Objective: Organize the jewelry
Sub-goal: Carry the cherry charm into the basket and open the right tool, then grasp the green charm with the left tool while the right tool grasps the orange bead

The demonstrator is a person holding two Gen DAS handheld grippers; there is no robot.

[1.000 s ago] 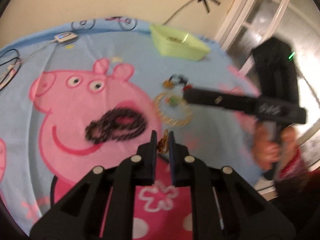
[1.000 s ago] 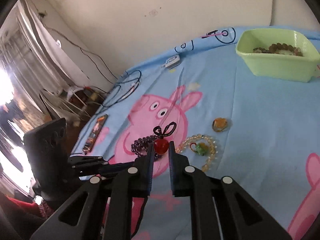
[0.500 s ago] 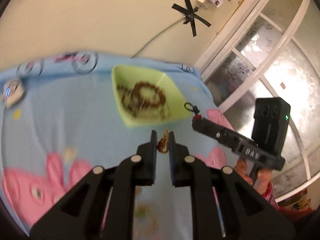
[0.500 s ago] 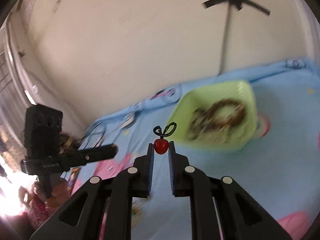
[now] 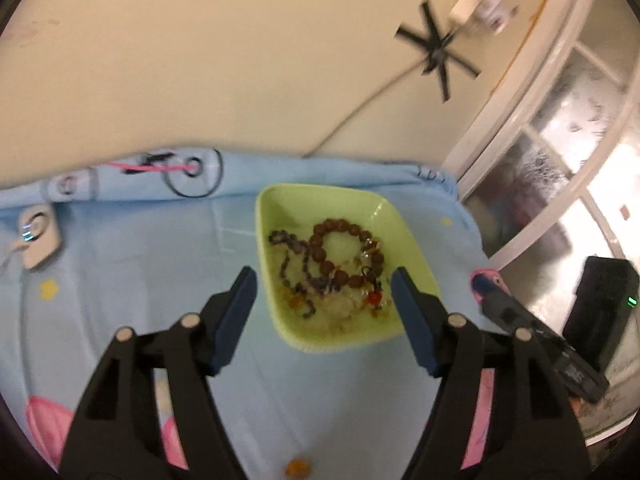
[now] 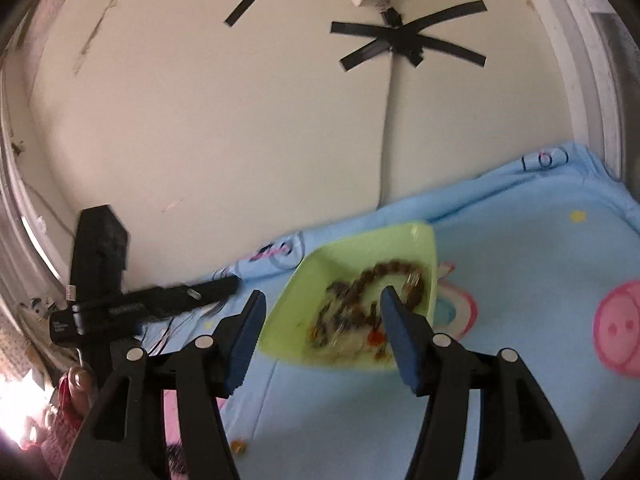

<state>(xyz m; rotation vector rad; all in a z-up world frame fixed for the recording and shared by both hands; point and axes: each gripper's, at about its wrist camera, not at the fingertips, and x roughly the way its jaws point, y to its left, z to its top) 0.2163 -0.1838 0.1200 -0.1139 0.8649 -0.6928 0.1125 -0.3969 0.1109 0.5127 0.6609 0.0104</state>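
Both pairs of fingers are spreading apart right now, and nothing sits between either pair. Your left gripper (image 5: 324,292) hangs over the near edge of the green tray (image 5: 280,196), and your right gripper (image 6: 322,310) hangs over the same tray from the other side, its fingers (image 6: 400,332) framing the tray's contents.

What you have sorted so far lies inside the tray: a brown bead bracelet (image 5: 344,248), a darker strand of small beads (image 5: 296,264) beside it, a red cherry charm (image 5: 373,298) near the front corner, and some small amber bits close to it. The pile reads as one heap with the pieces touching or overlapping; the blur in the right wrist view hides finer detail.

By my judgement you are well along but not finished. On the blue cartoon blanket (image 5: 132,264) an orange piece (image 5: 298,468) lies loose below your left gripper, well apart from the tray, and the right wrist view shows what is probably the same small orange thing (image 6: 239,446) on the cloth. Whether other jewelry remains outside these views you cannot tell from here.
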